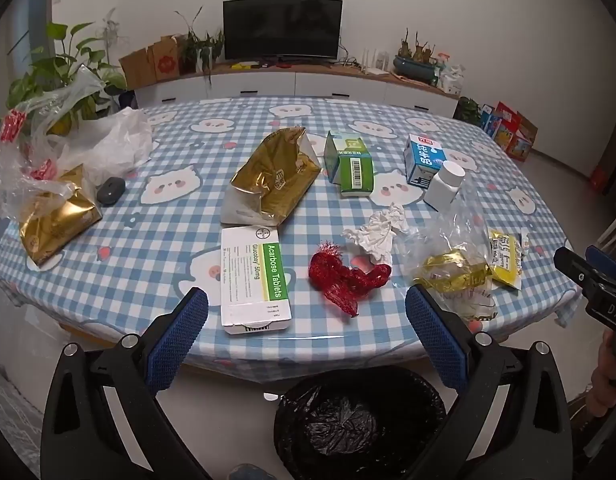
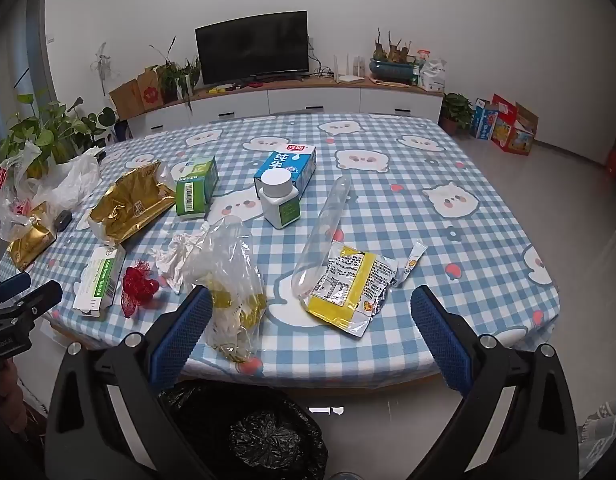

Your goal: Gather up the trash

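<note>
Left gripper (image 1: 306, 305): jaws spread wide, nothing between them; blue knurled pads on black arms; hangs over the near table edge, above the bin
Right gripper (image 2: 311, 307): jaws spread wide, nothing pinched; same blue textured pads; its black body shows at the right edge of the left wrist view
Table (image 1: 156, 248): rounded top, blue-and-white checked cloth with cartoon animal faces under a glossy clear cover
Bin (image 1: 359, 420): round, lined with a crinkled black plastic bag, on the floor just below the near table edge
Medicine box (image 1: 255, 278): flat white card box with a green stripe, printed "Acarbose Tablets", lying near the front edge
Red mesh (image 1: 345, 278): crumpled red netting, just right of the medicine box
Tissue (image 1: 377, 234): white crumpled paper, behind the red mesh
Clear bag (image 2: 232, 280): thin wrinkled plastic with yellow wrappers inside, at the front edge just beside the right gripper's left pad
Yellow packet (image 2: 349, 290): flat foil sachet, torn open, printed text panel
Clear tube (image 2: 321, 232): long transparent plastic sleeve, one end lying on the yellow packet
Pill bottle (image 2: 279, 200): white plastic, upright, touching the blue milk carton (image 2: 288, 168)
Green carton (image 1: 349, 166): small, barcode up
Gold foil bag (image 1: 274, 178): crinkled, mid-table
Far left: loose clear plastic bags (image 1: 68, 136), a second gold bag (image 1: 54, 220), a dark oval mouse (image 1: 111, 191)
</note>
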Demonstrator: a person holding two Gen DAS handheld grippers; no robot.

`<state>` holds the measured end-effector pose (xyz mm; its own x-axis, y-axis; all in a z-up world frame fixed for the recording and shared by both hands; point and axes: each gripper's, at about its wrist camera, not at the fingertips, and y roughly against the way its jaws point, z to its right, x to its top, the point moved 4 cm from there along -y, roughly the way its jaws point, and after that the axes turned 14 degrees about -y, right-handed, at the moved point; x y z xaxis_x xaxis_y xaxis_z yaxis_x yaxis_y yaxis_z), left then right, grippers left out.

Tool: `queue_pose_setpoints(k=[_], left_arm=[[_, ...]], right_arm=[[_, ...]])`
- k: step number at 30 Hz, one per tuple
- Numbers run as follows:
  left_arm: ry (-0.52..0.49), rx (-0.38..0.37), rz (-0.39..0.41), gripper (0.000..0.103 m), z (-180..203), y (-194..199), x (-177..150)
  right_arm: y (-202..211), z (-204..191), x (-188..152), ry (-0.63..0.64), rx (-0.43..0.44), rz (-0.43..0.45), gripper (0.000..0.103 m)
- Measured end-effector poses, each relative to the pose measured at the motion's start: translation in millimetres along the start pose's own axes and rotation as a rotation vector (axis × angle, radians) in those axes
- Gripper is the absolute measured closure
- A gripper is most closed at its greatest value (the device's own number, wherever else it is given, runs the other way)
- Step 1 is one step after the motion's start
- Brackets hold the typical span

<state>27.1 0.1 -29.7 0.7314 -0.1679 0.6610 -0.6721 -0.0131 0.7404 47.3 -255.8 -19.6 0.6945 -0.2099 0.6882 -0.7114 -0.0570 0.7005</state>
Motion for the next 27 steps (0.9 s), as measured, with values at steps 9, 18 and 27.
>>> queue_pose_setpoints(k=[9, 18, 27], left_arm=[[0.005, -0.014, 0.0, 0.006, -0.6, 0.1, 0.1], [0.016, -0.011, 0.001, 0.006, -2.3, -0.8, -0.2], [0.018, -0.013, 0.0, 0.006, -2.0, -1.1, -0.7]], right_arm=[[0.7, -0.1, 0.2, 0.0, 0.003, 0.002, 0.008], [1.1, 0.0, 0.2, -0.001, 0.004, 0.001, 0.008], [1.1, -0.4, 0.1, -0.002, 0.004, 0.001, 0.008]])
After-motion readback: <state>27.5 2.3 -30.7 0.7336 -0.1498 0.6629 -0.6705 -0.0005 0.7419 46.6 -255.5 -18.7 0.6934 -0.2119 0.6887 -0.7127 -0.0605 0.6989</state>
